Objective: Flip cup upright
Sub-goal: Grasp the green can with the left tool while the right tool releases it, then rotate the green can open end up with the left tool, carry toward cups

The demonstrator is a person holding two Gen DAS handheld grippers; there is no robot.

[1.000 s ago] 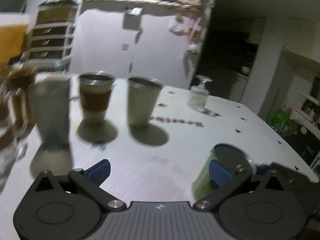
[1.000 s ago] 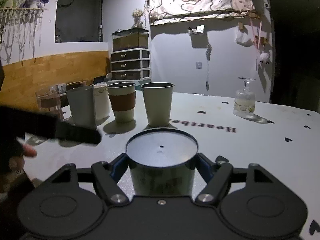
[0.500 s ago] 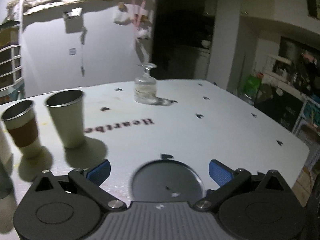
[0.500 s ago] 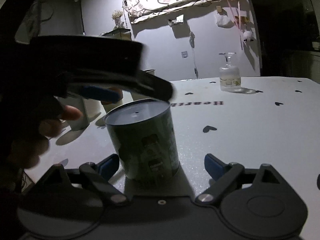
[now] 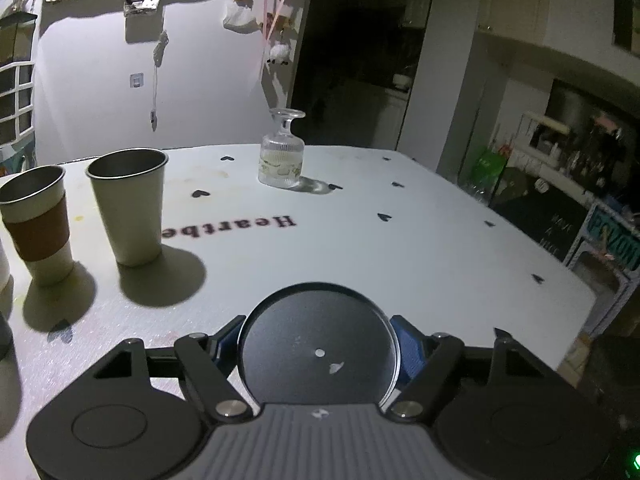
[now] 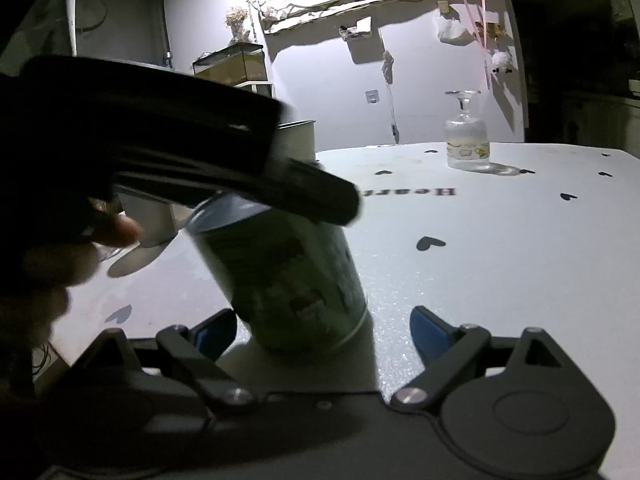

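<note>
Left hand-held gripper (image 5: 318, 344) pinching inverted cup (image 5: 319, 354), right hand-held gripper (image 6: 322, 326) spread; lift clear of tabletop (image 5: 400, 240), then rotate upright.

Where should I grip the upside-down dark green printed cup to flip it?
Grip the dark green cup by its straight side wall, just below the closed base that faces up, coming in level from the side: it is a handleless cylinder, mouth down. The left gripper is shut on it there; the right gripper is open.
</note>
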